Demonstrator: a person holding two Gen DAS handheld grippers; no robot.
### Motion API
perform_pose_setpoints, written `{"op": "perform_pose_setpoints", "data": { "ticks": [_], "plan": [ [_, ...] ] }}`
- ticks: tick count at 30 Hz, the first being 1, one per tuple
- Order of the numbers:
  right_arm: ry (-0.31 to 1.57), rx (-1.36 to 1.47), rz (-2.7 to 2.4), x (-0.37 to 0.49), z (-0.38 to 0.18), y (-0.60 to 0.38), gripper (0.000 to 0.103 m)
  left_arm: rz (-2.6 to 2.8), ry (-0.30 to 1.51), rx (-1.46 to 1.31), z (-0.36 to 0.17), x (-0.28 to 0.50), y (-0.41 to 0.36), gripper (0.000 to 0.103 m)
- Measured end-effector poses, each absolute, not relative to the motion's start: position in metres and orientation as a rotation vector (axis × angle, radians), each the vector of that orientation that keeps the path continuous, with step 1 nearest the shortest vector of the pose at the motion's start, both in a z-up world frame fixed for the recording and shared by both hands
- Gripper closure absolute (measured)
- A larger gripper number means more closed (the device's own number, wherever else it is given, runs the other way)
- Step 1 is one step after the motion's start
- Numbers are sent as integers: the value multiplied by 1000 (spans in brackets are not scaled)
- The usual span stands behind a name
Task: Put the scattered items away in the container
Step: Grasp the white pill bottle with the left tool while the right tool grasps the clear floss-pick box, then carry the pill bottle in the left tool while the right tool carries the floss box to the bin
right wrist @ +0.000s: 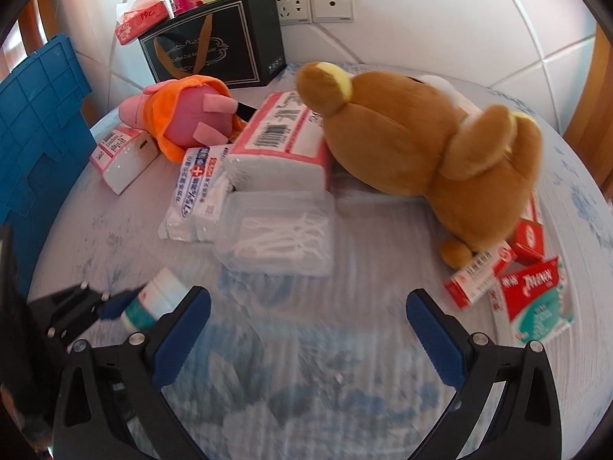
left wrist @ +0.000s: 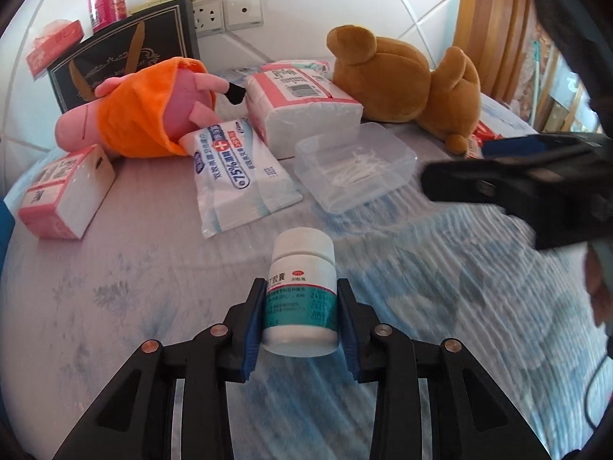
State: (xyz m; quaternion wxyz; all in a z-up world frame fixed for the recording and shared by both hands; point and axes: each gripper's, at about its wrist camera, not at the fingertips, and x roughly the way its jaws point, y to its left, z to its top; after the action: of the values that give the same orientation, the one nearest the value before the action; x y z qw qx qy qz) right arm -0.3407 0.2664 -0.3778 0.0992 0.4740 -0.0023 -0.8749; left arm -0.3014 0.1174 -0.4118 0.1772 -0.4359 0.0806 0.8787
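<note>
My left gripper (left wrist: 300,318) is shut on a white medicine bottle (left wrist: 302,287) with a teal label, held over the bedspread; the bottle also shows in the right wrist view (right wrist: 153,303) with the left gripper (right wrist: 111,306) on it. My right gripper (right wrist: 308,329) is open and empty above the bedspread; it shows in the left wrist view (left wrist: 433,184) at the right. A clear plastic box (left wrist: 354,165) (right wrist: 276,234) holding white floss picks lies ahead. A blue crate (right wrist: 38,134) stands at the left edge.
A brown plush bear (right wrist: 433,153), a pink plush pig in orange (left wrist: 141,115), tissue packs (left wrist: 302,111) (left wrist: 65,191), a wet-wipes pack (left wrist: 237,172) and red medicine boxes (right wrist: 513,268) lie scattered. A black gift bag (right wrist: 218,50) stands by the wall.
</note>
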Motion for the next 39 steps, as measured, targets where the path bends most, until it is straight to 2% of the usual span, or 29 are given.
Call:
{"op": "perform_pose_setpoints", "data": {
  "ticks": [11, 21, 22, 25, 39],
  "plan": [
    [100, 1460, -2550, -379, -405, 224, 0, 2512, 154, -1213, -397, -281, 94, 69],
    [96, 1506, -2556, -390, -423, 224, 0, 2531, 117, -1218, -397, -278, 85, 69],
    [99, 1504, -2563, -390, -423, 224, 1, 2532, 116, -1217, -397, -278, 85, 69],
    [110, 1490, -2572, -389, -419, 224, 14, 2535, 112, -1215, -397, -279, 87, 69],
    [101, 1466, -2565, -364, -397, 228, 14, 2558, 96, -1178, -375, -275, 87, 69]
  ]
}}
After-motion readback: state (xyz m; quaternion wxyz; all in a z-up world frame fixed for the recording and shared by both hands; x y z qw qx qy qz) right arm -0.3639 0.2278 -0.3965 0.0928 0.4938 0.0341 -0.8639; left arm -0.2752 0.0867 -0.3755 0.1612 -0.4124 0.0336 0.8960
